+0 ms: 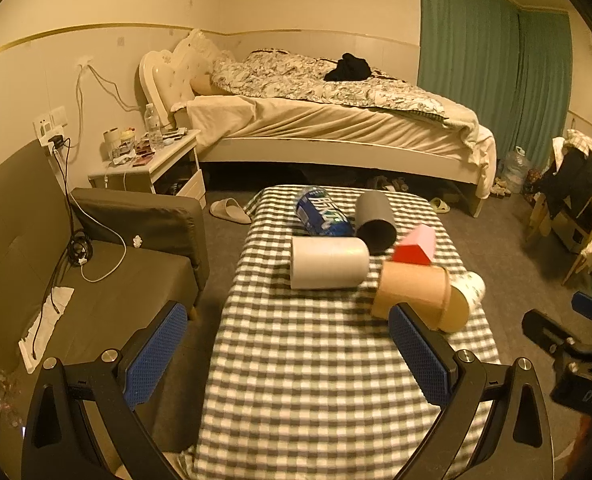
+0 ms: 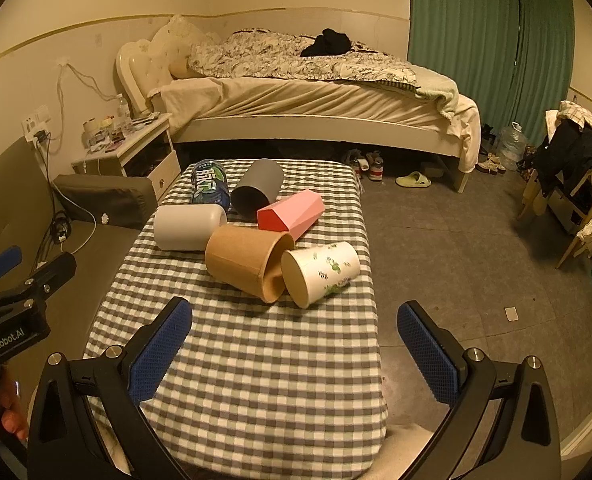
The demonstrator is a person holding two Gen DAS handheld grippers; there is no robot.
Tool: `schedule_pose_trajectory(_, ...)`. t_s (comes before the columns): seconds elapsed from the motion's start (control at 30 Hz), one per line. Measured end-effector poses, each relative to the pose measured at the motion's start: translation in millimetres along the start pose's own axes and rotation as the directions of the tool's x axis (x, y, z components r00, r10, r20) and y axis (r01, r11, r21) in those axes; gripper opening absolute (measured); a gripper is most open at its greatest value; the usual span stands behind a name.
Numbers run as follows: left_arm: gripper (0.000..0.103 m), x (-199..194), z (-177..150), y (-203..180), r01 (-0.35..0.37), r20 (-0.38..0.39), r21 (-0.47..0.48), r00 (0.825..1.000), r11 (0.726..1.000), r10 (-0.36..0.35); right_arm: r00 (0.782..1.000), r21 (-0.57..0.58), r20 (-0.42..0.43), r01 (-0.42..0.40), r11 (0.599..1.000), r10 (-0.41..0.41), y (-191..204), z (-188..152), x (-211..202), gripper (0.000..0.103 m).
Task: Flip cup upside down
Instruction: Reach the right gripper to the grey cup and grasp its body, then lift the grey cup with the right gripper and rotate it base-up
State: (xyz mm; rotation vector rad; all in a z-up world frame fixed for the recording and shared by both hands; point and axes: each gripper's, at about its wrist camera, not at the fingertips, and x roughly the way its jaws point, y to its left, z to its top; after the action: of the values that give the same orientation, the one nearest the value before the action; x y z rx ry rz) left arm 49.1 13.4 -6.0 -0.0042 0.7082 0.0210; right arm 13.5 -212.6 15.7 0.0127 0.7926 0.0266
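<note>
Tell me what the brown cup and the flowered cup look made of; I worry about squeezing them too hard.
The brown cup looks like kraft paper or cardboard: matte tan surface, a straight seam along its side, thin rim. The flowered cup looks like coated paper or thin plastic: smooth white wall with printed green sprigs and a slight sheen. The pictures leave it open which. Both lie on their sides on the checked cloth.

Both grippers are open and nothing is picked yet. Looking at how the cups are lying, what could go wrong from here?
1. The tan cup, floral cup and pink cup lie packed together; grabbing one could knock or roll the others.
2. The floral cup lies near the checkered table's right edge and might roll off.
3. The soft cloth may tip a flipped cup.
</note>
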Motion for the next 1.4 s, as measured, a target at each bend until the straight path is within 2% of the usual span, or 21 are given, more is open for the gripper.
schedule_pose_trajectory(0.13, 0.103, 28.1, 18.2, 7.3, -0.006, -0.015, -0.003, 1.000, 1.000, 0.006, 0.999, 0.019, -0.022, -0.030, 0.999, 0.031, 0.6, 26.4, 25.5, 0.103)
schedule_pose_trajectory(0.37, 0.103, 93.8, 49.9, 21.9, -0.041, -0.055, -0.019, 0.998, 0.999, 0.040, 0.995, 0.035, -0.072, -0.067, 0.997, 0.069, 11.6, 90.6, 94.3, 0.103)
schedule_pose_trajectory(0.5, 0.103, 133.9, 62.9, 31.4, -0.061, -0.078, -0.020, 0.995, 0.998, 0.059, 0.992, -0.006, -0.109, -0.056, 0.998, 0.055, 29.4, 126.3, 150.3, 0.103)
schedule_pose_trajectory(0.7, 0.103, 185.1, 74.2, 43.0, -0.076, -0.111, -0.028, 0.991, 0.997, 0.072, 0.975, 0.021, -0.209, -0.073, 0.997, 0.075, 42.5, 152.5, 237.5, 0.096)
schedule_pose_trajectory(0.8, 0.103, 202.8, 76.7, 45.7, -0.080, -0.126, -0.029, 0.989, 0.996, 0.075, 0.963, 0.042, -0.258, -0.074, 0.996, 0.082, 44.1, 159.4, 275.2, 0.095)
schedule_pose_trajectory(0.9, 0.103, 217.8, 77.5, 46.5, -0.079, -0.136, -0.029, 0.988, 0.996, 0.074, 0.946, 0.076, -0.308, -0.079, 0.994, 0.099, 44.1, 163.1, 303.0, 0.089)
schedule_pose_trajectory(1.0, 0.103, 228.2, 76.1, 48.7, -0.077, -0.146, -0.037, 0.987, 0.996, 0.071, 0.935, 0.070, -0.342, -0.072, 0.995, 0.092, 45.4, 164.5, 325.1, 0.088)
schedule_pose_trajectory(1.1, 0.103, 234.5, 73.6, 50.2, -0.071, -0.158, -0.048, 0.985, 0.996, 0.063, 0.919, 0.093, -0.383, -0.066, 0.994, 0.096, 42.5, 161.2, 341.1, 0.083)
schedule_pose_trajectory(1.2, 0.103, 236.2, 73.0, 48.3, -0.065, -0.166, -0.047, 0.984, 0.997, 0.057, 0.905, 0.141, -0.403, -0.086, 0.986, 0.137, 38.2, 157.8, 350.5, 0.083)
schedule_pose_trajectory(1.27, 0.103, 235.2, 72.3, 46.9, -0.058, -0.166, -0.039, 0.985, 0.998, 0.051, 0.902, 0.145, -0.408, -0.088, 0.985, 0.141, 38.4, 157.4, 352.4, 0.083)
schedule_pose_trajectory(1.37, 0.103, 232.8, 72.4, 45.1, -0.065, -0.163, -0.026, 0.985, 0.998, 0.060, 0.882, 0.156, -0.445, -0.098, 0.983, 0.159, 43.3, 154.1, 359.9, 0.081)
schedule_pose_trajectory(1.4, 0.103, 231.6, 72.3, 45.4, -0.068, -0.163, -0.027, 0.985, 0.997, 0.063, 0.882, 0.143, -0.447, -0.096, 0.985, 0.151, 48.4, 154.6, 362.9, 0.080)
